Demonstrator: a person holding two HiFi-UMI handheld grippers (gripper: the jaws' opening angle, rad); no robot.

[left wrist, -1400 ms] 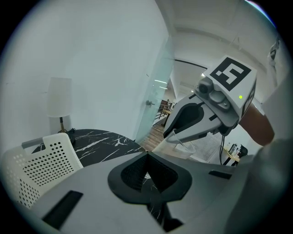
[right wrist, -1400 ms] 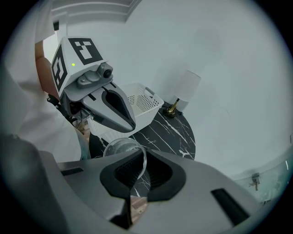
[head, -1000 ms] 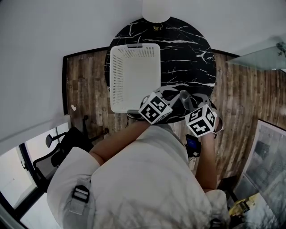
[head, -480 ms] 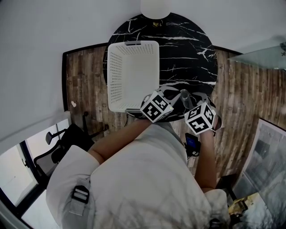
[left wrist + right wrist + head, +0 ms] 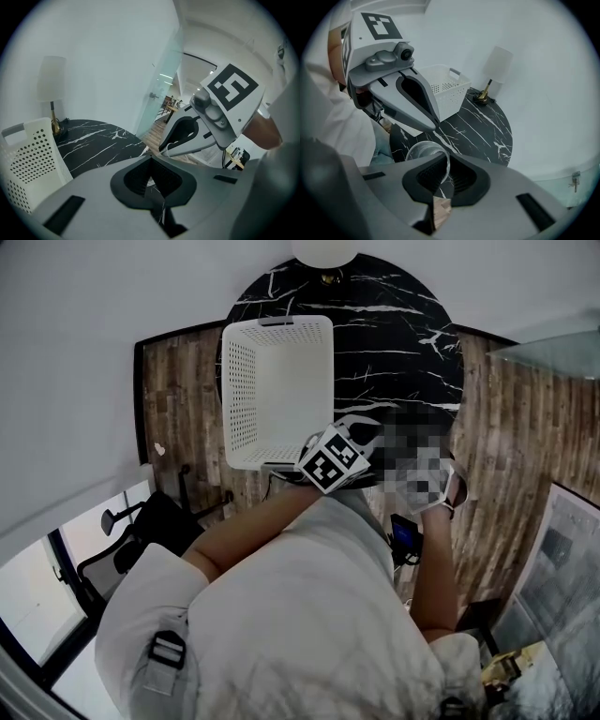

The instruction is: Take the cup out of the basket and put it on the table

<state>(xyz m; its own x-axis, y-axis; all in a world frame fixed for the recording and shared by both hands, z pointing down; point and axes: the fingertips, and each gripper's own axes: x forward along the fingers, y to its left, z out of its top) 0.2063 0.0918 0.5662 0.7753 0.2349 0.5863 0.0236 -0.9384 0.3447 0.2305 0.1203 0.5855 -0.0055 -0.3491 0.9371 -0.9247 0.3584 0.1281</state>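
Observation:
A clear glass cup (image 5: 425, 153) hangs over the near edge of the black marble table (image 5: 483, 126), its rim pinched between the pads of my right gripper (image 5: 449, 176), which is shut on it. In the head view a mosaic patch hides that gripper and the cup. My left gripper (image 5: 356, 430) hovers just left of it, beside the basket's near right corner; in its own view the left gripper (image 5: 152, 178) is shut on nothing. The white perforated basket (image 5: 239, 390) stands on the table's left part, with nothing showing inside.
A white-shaded lamp (image 5: 323, 249) on a brass stem stands at the table's far edge. Bare marble (image 5: 394, 334) lies to the right of the basket. Wood floor surrounds the round table, and an office chair (image 5: 122, 549) is at lower left.
Both grippers stay by the table's near edge, close together. The head view has shifted a little, so the basket and table sit higher in the frame.

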